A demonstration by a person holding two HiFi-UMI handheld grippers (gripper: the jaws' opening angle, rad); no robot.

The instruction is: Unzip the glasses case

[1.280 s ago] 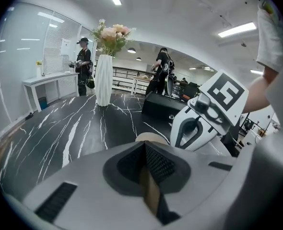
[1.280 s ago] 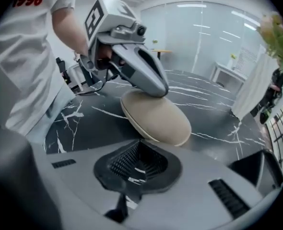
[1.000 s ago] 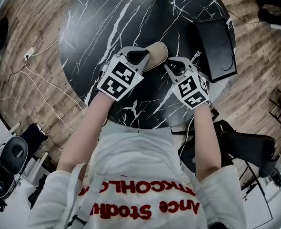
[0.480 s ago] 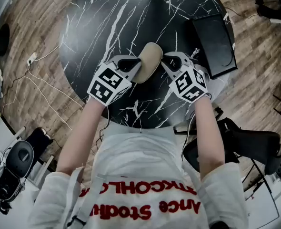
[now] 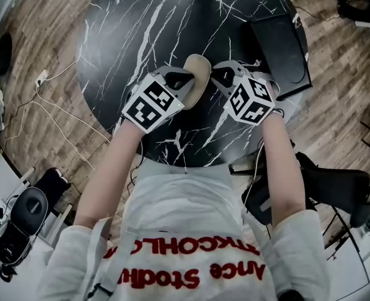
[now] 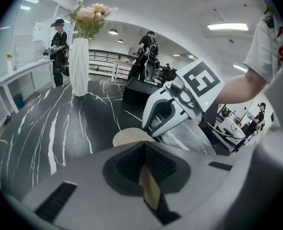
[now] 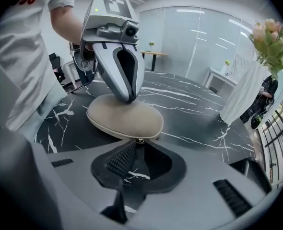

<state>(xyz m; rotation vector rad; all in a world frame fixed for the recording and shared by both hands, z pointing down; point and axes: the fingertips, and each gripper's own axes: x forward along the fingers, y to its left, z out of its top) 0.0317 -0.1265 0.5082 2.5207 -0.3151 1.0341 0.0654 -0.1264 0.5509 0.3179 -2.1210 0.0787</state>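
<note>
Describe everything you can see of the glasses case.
The glasses case is a beige, fabric-looking oval with a zip seam round its edge, apparently closed. It lies flat on the black marble table. The left hand-held gripper clamps one end; at the other, its small metal pull sits by the right hand-held gripper, whose parted, empty jaws have just been closing.

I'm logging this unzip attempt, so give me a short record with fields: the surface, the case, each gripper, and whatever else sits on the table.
surface: round black marble table
case: beige glasses case, lying flat, appears zipped
left gripper: shut on the case's edge, pinning it
right gripper: jaws slightly apart after just closing a little; zipper pull at their tips, not between the pads
other: black box; white vase with flowers
</note>
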